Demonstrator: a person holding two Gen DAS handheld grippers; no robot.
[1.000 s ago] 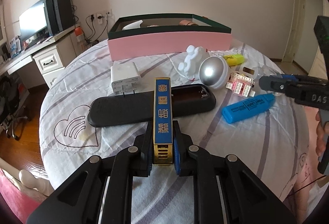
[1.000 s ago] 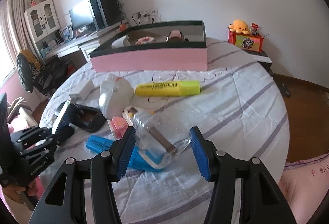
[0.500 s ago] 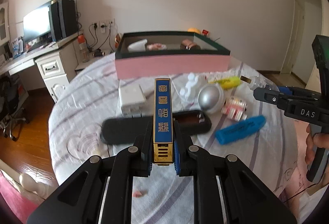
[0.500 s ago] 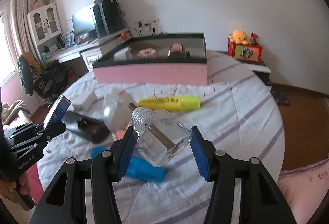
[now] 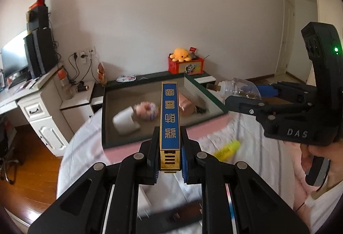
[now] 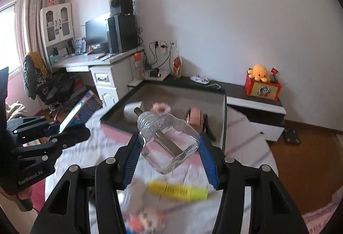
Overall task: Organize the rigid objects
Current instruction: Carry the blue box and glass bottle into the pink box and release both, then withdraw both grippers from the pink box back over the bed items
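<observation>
My left gripper [image 5: 170, 162] is shut on a slim blue and gold box [image 5: 170, 124] that stands on edge and reaches out over the pink tray [image 5: 150, 141]. That tray has dark green walls and holds a white cup [image 5: 125, 123], a pink round item [image 5: 146, 109] and a brown item [image 5: 185, 105]. My right gripper [image 6: 169, 161] is shut on a clear glass bottle [image 6: 169, 144], carried above the bed in front of the tray [image 6: 223, 126]. Each gripper shows in the other's view: the right gripper [image 5: 242, 94] with the bottle, the left gripper [image 6: 70, 126] with the box.
A yellow highlighter [image 6: 178, 190] and blurred small pink items [image 6: 145, 219] lie on the white bedspread below. A long black case [image 5: 184, 212] sits near my left gripper. A white desk [image 6: 103, 75] with a monitor stands left, and a low shelf with a red box [image 6: 262, 89] lies behind.
Both grippers rose off the bed and moved toward the tray, carrying the box and the bottle. The tray's inside now shows from above; the bed items dropped low in both views.
</observation>
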